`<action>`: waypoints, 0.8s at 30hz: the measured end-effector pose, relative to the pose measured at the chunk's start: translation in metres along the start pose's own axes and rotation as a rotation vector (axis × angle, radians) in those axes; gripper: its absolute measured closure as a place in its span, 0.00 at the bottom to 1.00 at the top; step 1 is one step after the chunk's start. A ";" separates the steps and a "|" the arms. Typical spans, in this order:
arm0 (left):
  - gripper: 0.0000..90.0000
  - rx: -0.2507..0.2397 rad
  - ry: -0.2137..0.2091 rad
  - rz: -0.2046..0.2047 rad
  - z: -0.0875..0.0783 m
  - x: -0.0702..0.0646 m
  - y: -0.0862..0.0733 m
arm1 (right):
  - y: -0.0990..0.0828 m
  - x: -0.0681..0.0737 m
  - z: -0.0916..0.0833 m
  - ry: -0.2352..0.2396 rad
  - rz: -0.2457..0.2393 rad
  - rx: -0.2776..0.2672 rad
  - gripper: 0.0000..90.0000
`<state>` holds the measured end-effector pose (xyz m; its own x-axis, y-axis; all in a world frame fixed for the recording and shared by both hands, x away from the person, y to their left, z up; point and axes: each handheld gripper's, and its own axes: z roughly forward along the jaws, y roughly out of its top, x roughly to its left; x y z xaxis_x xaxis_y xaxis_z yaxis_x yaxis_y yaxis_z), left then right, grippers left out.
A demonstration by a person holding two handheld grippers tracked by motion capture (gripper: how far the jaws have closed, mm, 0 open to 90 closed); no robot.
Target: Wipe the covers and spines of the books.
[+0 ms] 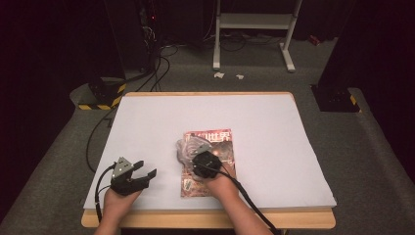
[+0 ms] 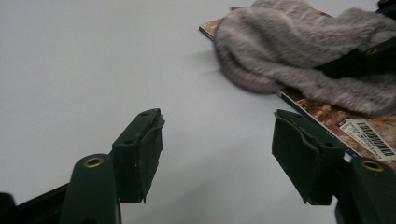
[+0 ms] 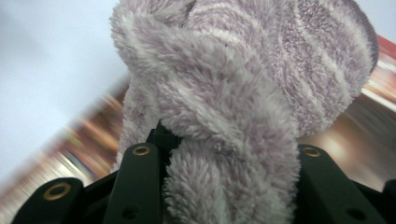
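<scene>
The right tool (image 1: pixel 195 155) is clamping a fuzzy grey-lilac cloth (image 3: pixel 243 93), bunched between its jaws. The cloth is lying over the magazine (image 1: pixel 215 142) near the middle of the white-covered tabletop (image 1: pixel 274 127), hanging past its edge at 9 o'clock. The left tool (image 1: pixel 145 169) is resting at 8 o'clock from the magazine, jaws standing apart with nothing between them.
</scene>
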<state>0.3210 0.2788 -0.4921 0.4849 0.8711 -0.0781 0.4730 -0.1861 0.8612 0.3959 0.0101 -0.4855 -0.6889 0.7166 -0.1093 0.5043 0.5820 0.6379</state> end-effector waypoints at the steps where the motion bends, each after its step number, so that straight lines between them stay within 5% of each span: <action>1: 0.37 0.000 0.000 0.001 0.000 0.000 0.000 | 0.007 0.007 0.004 0.010 -0.017 0.001 0.67; 4: 0.37 0.002 -0.004 0.000 0.000 0.000 0.000 | 0.016 0.015 0.011 0.017 -0.034 0.001 0.67; 8: 0.37 0.002 -0.006 0.007 0.000 -0.001 -0.001 | 0.016 0.004 0.013 0.020 -0.007 0.000 0.67; 17: 0.37 -0.013 -0.021 -0.018 -0.006 0.003 -0.003 | -0.029 -0.078 -0.014 -0.141 0.154 0.004 0.67; 20: 0.37 -0.018 -0.012 -0.028 -0.008 0.004 -0.004 | -0.040 -0.089 -0.022 -0.171 0.180 0.002 0.67; 24: 0.36 -0.025 0.002 -0.015 -0.010 0.003 -0.004 | -0.039 -0.085 -0.022 -0.199 0.158 0.016 0.67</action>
<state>0.3137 0.2864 -0.4907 0.4763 0.8747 -0.0900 0.4613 -0.1614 0.8724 0.4237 -0.0818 -0.4842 -0.4855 0.8599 -0.1577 0.6069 0.4613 0.6472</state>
